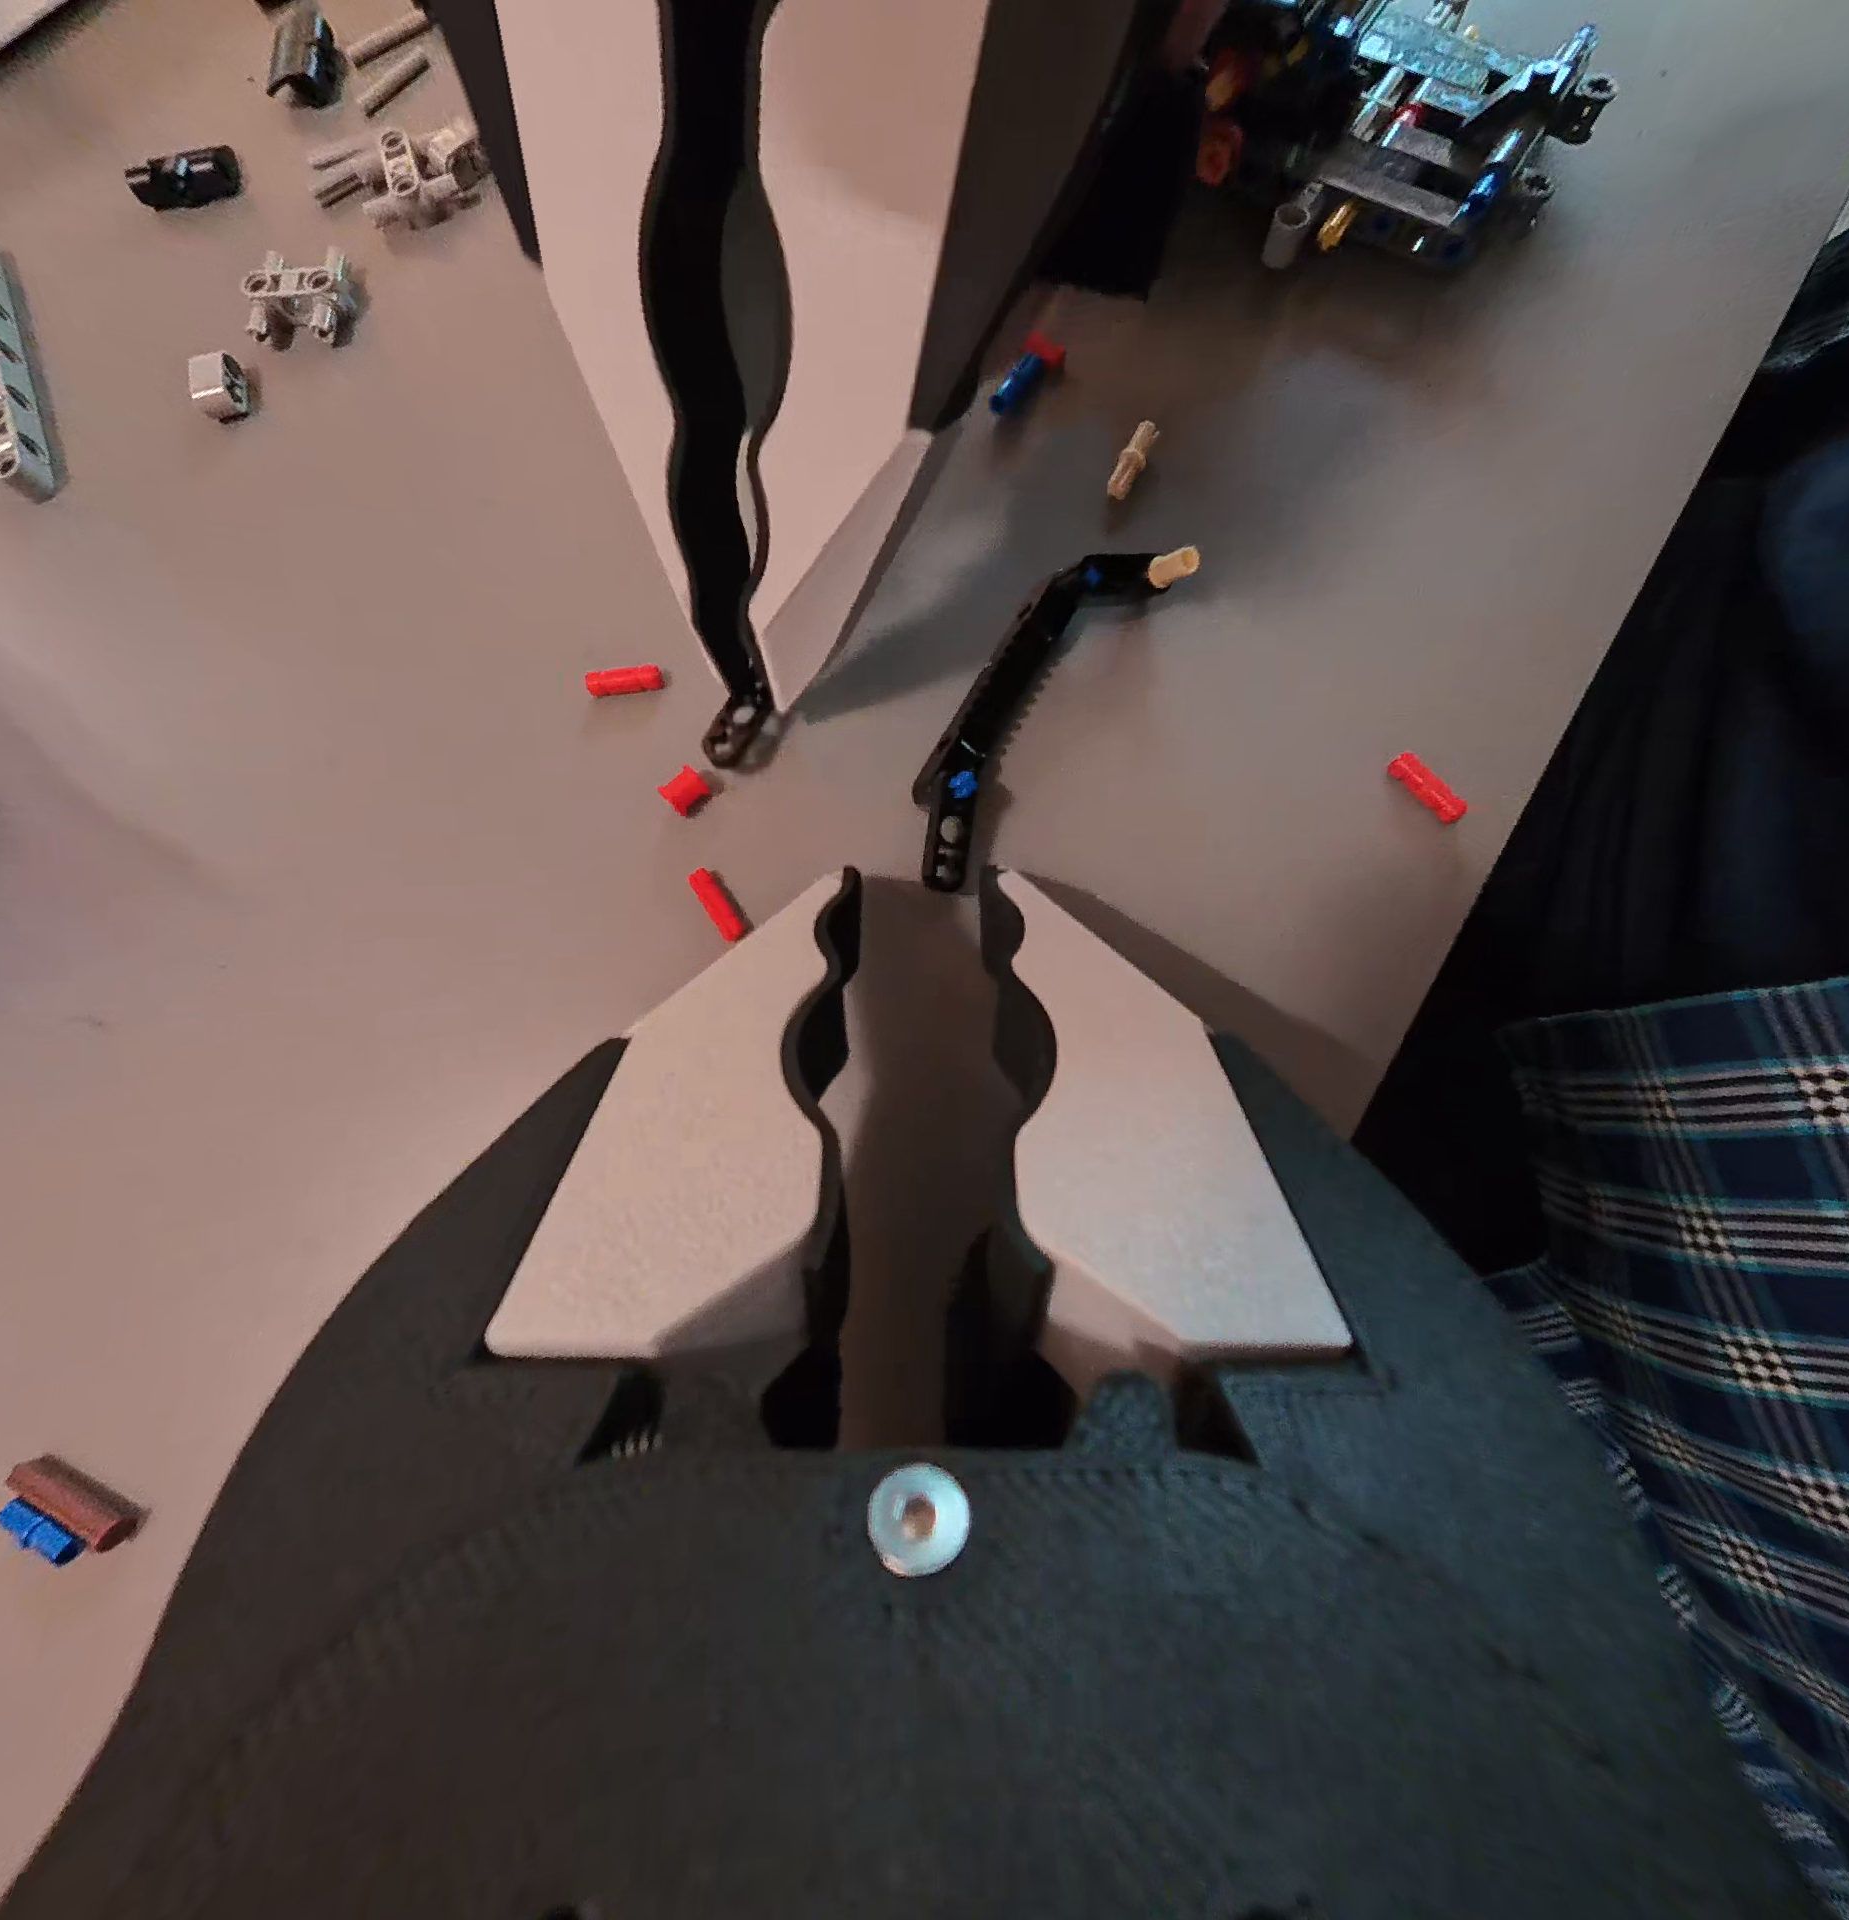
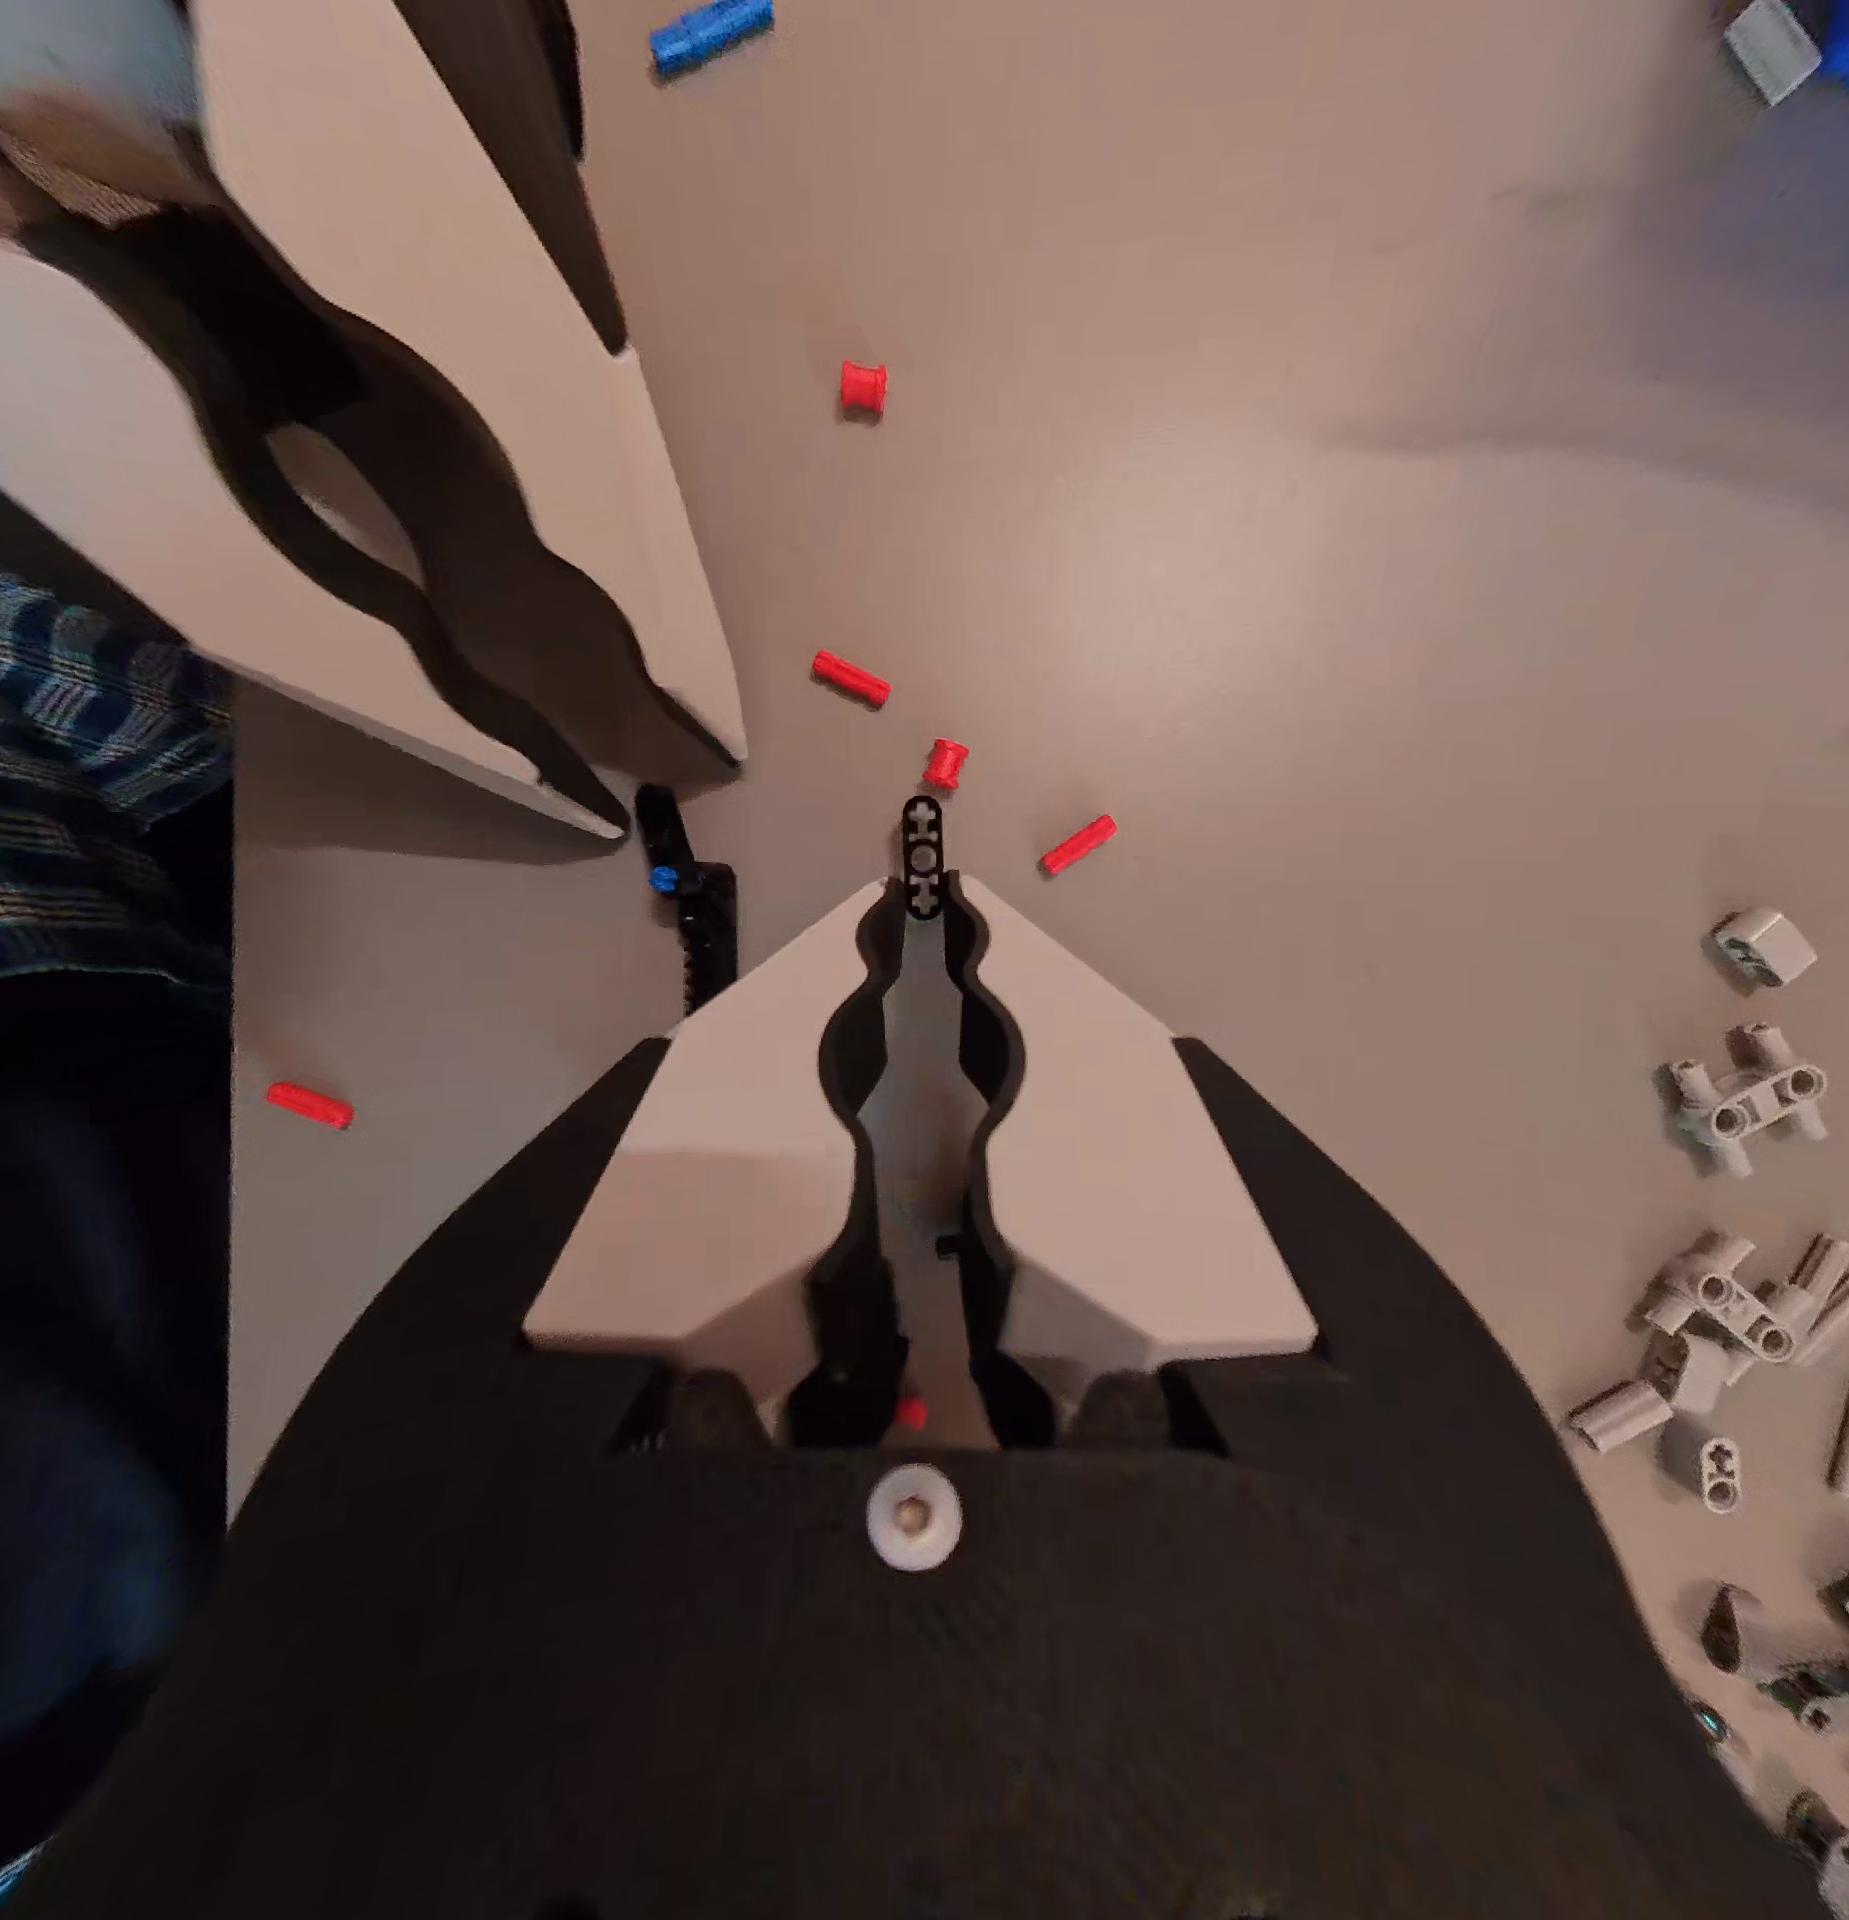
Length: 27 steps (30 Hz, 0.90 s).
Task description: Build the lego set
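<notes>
While our right tongs (image 2: 925, 883) pinch a short black link (image 2: 922, 871) at mid-frame, our left tongs (image 1: 920, 878), narrowly parted and holding nothing, hover over the worktop (image 1: 276, 831) beside a bent black beam (image 1: 1003, 686); the half-built model (image 1: 1419, 125) sits upper right.

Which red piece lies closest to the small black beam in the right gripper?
The short red bush just beyond the tip of the small black beam, which the right gripper pinches. The other red pieces lie farther off.
</notes>
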Motion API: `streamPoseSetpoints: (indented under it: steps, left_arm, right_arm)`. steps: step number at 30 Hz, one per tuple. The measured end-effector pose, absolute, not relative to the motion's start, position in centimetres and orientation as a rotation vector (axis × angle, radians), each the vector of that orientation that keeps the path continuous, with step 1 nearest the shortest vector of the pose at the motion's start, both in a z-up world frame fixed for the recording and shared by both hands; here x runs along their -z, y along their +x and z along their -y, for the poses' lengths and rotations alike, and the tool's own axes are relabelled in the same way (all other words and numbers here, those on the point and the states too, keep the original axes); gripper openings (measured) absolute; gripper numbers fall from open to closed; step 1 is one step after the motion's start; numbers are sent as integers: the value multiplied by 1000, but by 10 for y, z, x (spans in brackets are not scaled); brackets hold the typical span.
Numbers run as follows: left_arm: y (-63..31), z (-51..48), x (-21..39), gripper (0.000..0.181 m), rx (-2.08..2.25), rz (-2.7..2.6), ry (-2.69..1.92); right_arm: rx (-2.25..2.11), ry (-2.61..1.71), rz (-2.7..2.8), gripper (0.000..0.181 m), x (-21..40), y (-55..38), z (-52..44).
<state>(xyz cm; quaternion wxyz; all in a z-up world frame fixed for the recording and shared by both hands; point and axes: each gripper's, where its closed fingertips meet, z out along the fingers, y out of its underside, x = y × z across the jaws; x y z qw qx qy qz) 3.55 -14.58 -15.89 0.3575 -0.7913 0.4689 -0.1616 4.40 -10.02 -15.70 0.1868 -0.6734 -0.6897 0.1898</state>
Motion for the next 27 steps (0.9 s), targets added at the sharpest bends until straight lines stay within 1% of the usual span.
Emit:
streamPoseSetpoints:
  steps: [6,8,12,19,24,27]
  left_arm:
    - [32,145,144,28,416,-1150,-1995]
    - [33,146,141,34,394,-1145,-1968]
    - [35,151,143,33,341,-1172,-1938]
    - [42,151,143,21,265,-1212,-1897]
    - [44,150,147,8,205,-1266,-1879]
    - [43,151,150,7,187,-1278,-1873]
  right_arm:
    - [-643,-1685,2020,4,129,45,133]
    - [-611,-1626,2075,3,130,47,143]
    - [-546,-1563,2132,4,139,46,151]
    - [-489,-1491,2149,4,141,42,154]
    - [-470,-1477,2151,4,139,42,154]
    - [-464,-1483,2151,4,140,42,154]
